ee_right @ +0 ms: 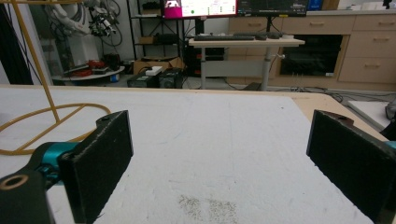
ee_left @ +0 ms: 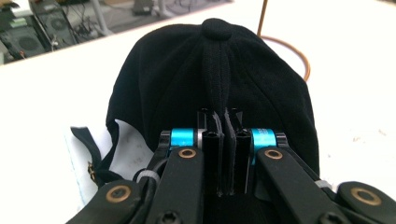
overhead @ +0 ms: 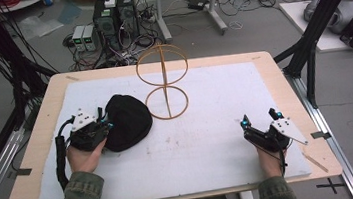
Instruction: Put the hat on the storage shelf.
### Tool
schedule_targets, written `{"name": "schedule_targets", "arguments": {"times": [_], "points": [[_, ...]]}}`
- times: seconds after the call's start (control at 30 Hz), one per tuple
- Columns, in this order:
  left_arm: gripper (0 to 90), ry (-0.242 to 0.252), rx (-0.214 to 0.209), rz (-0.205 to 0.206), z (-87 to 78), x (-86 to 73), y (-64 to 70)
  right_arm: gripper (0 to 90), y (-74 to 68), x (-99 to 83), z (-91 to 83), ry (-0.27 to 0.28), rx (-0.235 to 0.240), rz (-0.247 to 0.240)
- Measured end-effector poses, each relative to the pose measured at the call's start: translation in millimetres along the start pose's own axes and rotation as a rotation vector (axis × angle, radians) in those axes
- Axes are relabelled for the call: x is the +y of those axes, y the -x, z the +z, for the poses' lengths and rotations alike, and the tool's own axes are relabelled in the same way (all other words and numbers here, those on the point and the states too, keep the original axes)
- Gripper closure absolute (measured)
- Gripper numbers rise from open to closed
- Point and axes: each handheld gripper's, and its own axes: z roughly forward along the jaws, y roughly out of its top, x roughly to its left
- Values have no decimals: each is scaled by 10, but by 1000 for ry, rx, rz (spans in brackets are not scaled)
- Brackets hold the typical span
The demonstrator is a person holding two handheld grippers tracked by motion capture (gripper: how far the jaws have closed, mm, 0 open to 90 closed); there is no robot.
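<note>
My left claw point(ee_left: 223, 140) pinches the black cap point(ee_left: 210, 79) by its back seam, ready to lift toward the wire stand point(overhead: 163, 81); right claw point(ee_right: 219, 163) gapes idle over the desk point(overhead: 209, 141).

Left tongs point(ee_left: 223, 140) clamped, right tongs point(ee_right: 219, 158) agape.

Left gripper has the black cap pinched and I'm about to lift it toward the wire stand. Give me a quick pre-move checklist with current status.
1. Left gripper shut on the black cap: ok, a fold of the crown seam sits between the jaws.
2. Grip depth enough to hold through the lift: cannot tell.
3. Cap's back strap free, not trapped: ok, it hangs loose on the white mat.
4. Wire stand upright, top ring unoccupied: ok.
5. Right gripper out of the path: ok, open, resting far to the right.
6. Mat between cap and stand unobstructed: ok.
</note>
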Motion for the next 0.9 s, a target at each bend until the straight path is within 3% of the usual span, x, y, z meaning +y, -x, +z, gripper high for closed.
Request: {"name": "schedule_targets", "arguments": {"times": [0.4,0.53,0.9], "points": [[869,190,81,0,-304,84,14,62,-18,5,-11,2,-1,12],[869,280,104,0,-400,118,34,62,-12,6,-14,7,-2,13],[869,431,99,-18,-544,221,58,62,4,4,-24,8,-5,21]]}}
